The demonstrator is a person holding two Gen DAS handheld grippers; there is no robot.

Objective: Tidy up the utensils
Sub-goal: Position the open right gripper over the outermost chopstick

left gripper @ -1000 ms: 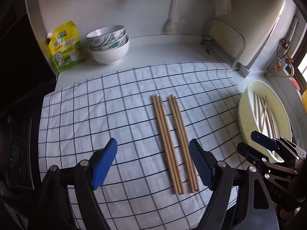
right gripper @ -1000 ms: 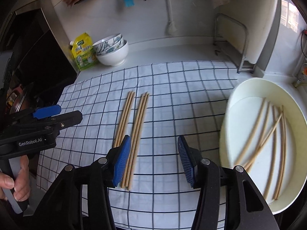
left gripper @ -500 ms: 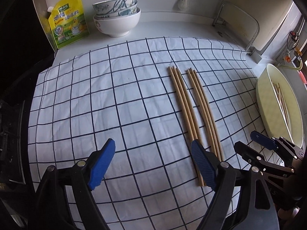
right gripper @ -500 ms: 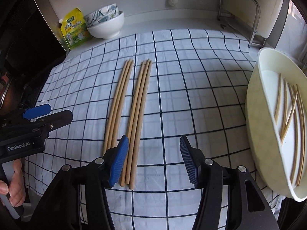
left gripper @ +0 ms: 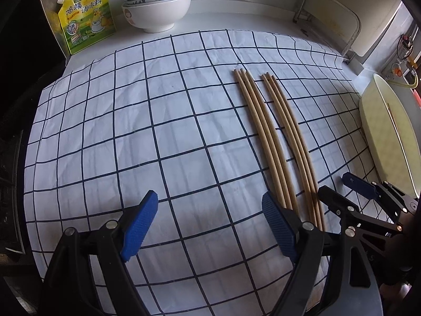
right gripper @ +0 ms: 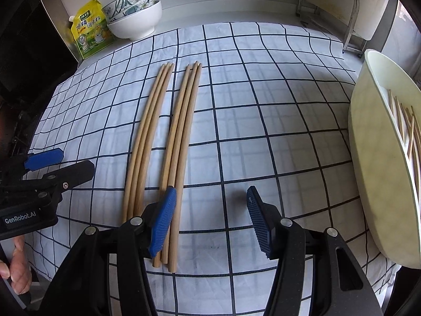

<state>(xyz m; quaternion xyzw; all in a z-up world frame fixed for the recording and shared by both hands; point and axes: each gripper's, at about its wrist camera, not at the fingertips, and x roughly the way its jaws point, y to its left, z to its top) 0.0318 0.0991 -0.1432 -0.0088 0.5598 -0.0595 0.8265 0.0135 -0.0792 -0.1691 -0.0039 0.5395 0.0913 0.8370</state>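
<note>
Two bundles of three wooden chopsticks lie side by side on a checked cloth [left gripper: 158,131]: a left bundle [left gripper: 259,129] [right gripper: 147,142] and a right bundle [left gripper: 292,137] [right gripper: 181,142]. My left gripper [left gripper: 210,223] is open and empty, low over the cloth just left of the bundles' near ends. My right gripper [right gripper: 209,221] is open and empty; its left fingertip [right gripper: 164,218] hangs over the right bundle's near end. More chopsticks [right gripper: 407,129] lie in a cream oval dish [right gripper: 368,142] at the right, also seen edge-on in the left wrist view [left gripper: 381,131].
Stacked bowls [left gripper: 158,2] [right gripper: 133,17] and a yellow seasoning pouch [left gripper: 85,13] [right gripper: 90,31] stand at the back left. A wire rack [right gripper: 342,13] stands at the back right. The counter drops off dark at the left.
Both grippers have come lower and closer to the cloth, so the chopsticks look larger. Nothing was grasped; the chopsticks have not moved.
</note>
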